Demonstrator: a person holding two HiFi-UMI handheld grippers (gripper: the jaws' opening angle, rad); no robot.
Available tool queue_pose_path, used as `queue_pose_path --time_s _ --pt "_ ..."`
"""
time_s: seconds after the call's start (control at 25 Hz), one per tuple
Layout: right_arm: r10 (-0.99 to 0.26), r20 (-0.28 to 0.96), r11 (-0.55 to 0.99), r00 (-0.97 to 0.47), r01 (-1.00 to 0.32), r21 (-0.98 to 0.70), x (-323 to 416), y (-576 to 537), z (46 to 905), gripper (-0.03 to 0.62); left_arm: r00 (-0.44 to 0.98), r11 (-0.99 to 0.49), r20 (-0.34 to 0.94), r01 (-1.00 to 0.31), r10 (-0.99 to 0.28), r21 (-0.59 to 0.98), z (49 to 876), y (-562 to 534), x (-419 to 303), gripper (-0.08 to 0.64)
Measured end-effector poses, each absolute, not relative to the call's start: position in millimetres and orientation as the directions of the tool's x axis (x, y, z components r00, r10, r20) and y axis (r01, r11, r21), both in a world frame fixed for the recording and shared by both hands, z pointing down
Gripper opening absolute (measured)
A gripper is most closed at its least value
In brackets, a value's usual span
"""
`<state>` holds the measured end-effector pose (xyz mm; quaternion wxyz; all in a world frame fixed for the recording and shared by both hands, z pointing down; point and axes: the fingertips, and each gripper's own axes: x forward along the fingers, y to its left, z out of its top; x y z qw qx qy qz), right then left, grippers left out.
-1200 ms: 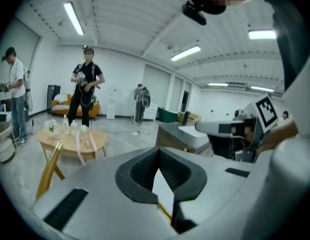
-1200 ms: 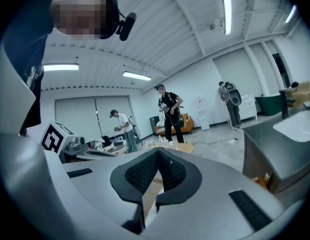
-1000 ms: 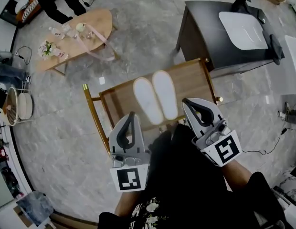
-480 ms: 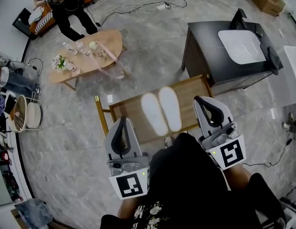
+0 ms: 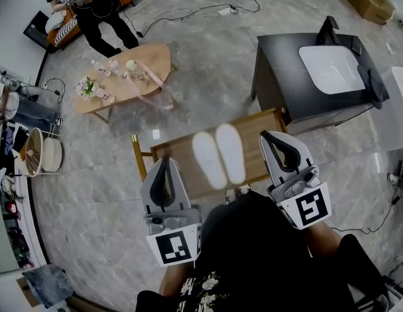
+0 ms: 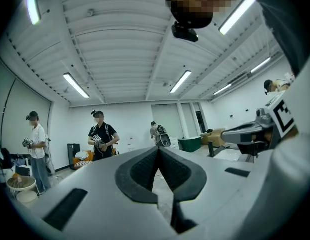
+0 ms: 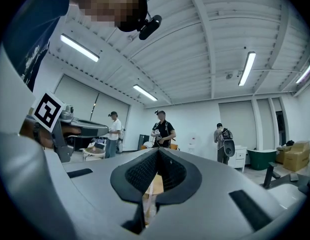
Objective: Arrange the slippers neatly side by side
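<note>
Left gripper (image 5: pixel 165 162) and right gripper (image 5: pixel 273 138) level, jaws closed.

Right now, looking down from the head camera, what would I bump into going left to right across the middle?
left gripper → first white slipper → second white slipper → right gripper

Ceiling strip lights (image 6: pixel 75 85) give bright, even light; fisheye curvature and dark vignetting mark the edges.
</note>
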<state>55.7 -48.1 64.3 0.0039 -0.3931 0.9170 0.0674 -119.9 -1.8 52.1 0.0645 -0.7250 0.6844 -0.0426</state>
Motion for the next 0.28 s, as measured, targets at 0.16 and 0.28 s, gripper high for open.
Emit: queue_pose_path --time_s 0.16,0.28 --pt "-0.703 -0.065 0.700 -0.709 -0.705 0.116 57 -59 65 -0.003 0.040 -0.038 -0.010 -0.989 -0.999 -0.144 56 -10 -117 0.002" --pt "-0.690 -0.079 0.709 -0.719 -0.694 0.122 59 -68 64 -0.003 0.023 -0.021 -0.009 -0.988 -1.000 -0.151 57 -17 -114 0.003"
